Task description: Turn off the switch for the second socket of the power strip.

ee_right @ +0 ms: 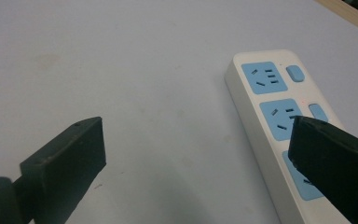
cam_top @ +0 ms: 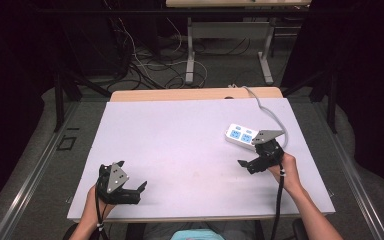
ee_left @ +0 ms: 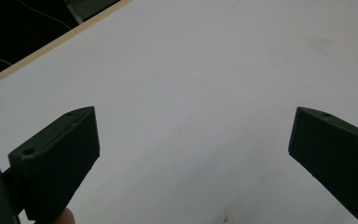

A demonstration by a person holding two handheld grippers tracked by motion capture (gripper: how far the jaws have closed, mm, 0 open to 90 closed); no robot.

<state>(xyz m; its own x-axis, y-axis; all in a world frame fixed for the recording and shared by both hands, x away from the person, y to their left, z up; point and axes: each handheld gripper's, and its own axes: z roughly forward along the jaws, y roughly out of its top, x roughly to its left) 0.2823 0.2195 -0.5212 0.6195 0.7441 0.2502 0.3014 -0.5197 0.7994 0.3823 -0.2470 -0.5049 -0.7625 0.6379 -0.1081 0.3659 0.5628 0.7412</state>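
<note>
Power strip (ee_right: 279,126) sits just beside my right gripper (ee_right: 198,154), jaws wide apart to straddle it, while left gripper (ee_left: 191,154) idles open too.

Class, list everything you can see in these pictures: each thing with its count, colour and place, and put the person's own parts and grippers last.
power strip: one, white with blue sockets, on the right half of the sheet, beside the right gripper.
power strip cable: one, grey, curving from the strip toward the far edge of the table.
sheet: one, pale lilac-white, covering the table top.
table: one, light wood, its far edge showing beyond the sheet.
second table: one, grey legs, on the floor behind.
floor cables: several, black and white, under the second table.
left gripper: one, black, near front left edge, jaws open.
right gripper: one, black, right side, jaws open.
hands: two, holding the grippers.
</note>
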